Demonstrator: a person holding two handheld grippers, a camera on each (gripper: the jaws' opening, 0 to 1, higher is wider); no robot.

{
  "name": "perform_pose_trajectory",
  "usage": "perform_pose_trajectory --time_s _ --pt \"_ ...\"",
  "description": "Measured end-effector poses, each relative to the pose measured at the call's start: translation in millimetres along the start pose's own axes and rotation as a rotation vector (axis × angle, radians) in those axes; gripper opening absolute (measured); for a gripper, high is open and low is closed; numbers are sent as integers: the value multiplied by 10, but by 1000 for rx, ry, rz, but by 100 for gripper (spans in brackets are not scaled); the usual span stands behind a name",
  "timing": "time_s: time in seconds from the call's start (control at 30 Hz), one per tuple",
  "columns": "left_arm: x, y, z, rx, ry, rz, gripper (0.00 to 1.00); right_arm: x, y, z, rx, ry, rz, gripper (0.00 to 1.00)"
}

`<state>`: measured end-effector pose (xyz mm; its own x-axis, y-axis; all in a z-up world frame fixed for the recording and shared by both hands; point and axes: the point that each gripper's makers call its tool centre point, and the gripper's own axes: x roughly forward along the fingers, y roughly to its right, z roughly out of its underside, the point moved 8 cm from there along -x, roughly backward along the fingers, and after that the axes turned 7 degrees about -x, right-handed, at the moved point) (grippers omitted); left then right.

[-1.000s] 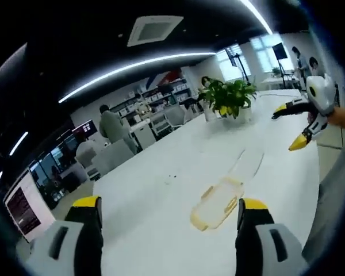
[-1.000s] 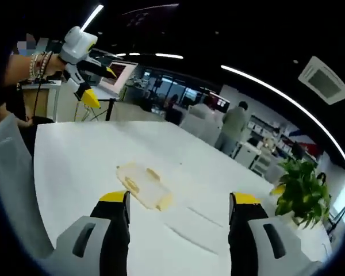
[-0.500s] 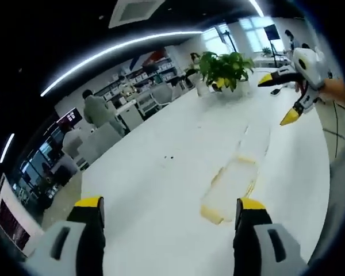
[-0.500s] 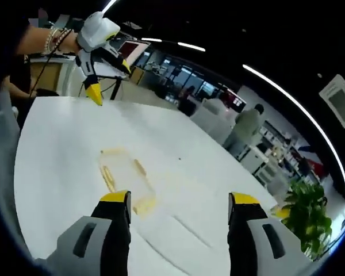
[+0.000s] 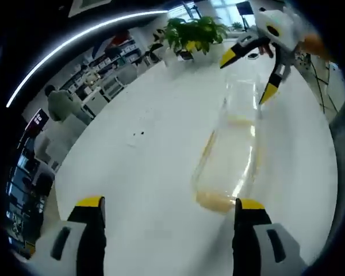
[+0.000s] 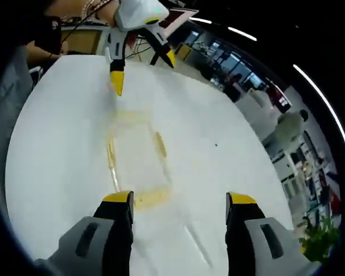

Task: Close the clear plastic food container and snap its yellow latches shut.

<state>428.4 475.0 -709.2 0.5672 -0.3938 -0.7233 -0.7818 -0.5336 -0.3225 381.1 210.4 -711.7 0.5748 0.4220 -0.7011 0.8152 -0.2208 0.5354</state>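
Clear container (image 5: 227, 167) lies flat on white desk (image 5: 155, 172), lid opened out, latches not yet snapped. Left tongs (image 5: 167, 210) and right tongs (image 6: 175, 198) both spread wide, empty, approaching from opposite ends, prob. to fold lid over.

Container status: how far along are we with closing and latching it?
Nothing looks done yet. The clear container lies on the white table, untouched. Both grippers, left and right, are open above it, holding nothing. Whether the lid is seated is unclear; pressing shut and snapping the latches remain.
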Motion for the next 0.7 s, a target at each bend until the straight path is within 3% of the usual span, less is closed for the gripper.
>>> perform_pose_trajectory --time_s 0.07,0.17,0.3,0.33,0.43,0.47,0.53,0.7 --pt "118 -14 39 17 -32 -9 91 113 -12 32 -55 -35 -56 63" --pt "246 11 56 69 -37 39 90 242 -30 77 -135 -79 -119 62" --pt "397 87 102 103 -57 111 86 376 -51 67 -114 -68 -189 61" --pt "416 104 48 69 10 135 82 419 -47 80 -122 -76 -197 61" --pt "418 101 53 99 -1 146 82 486 -62 134 -142 -109 -242 59" --pt "417 97 43 131 5 149 83 483 -68 113 -100 -81 -276 56" --pt "397 132 72 179 -27 169 85 505 3 142 -80 -96 -276 57" --pt "406 182 78 178 -11 212 84 527 10 168 -72 -96 -319 57"
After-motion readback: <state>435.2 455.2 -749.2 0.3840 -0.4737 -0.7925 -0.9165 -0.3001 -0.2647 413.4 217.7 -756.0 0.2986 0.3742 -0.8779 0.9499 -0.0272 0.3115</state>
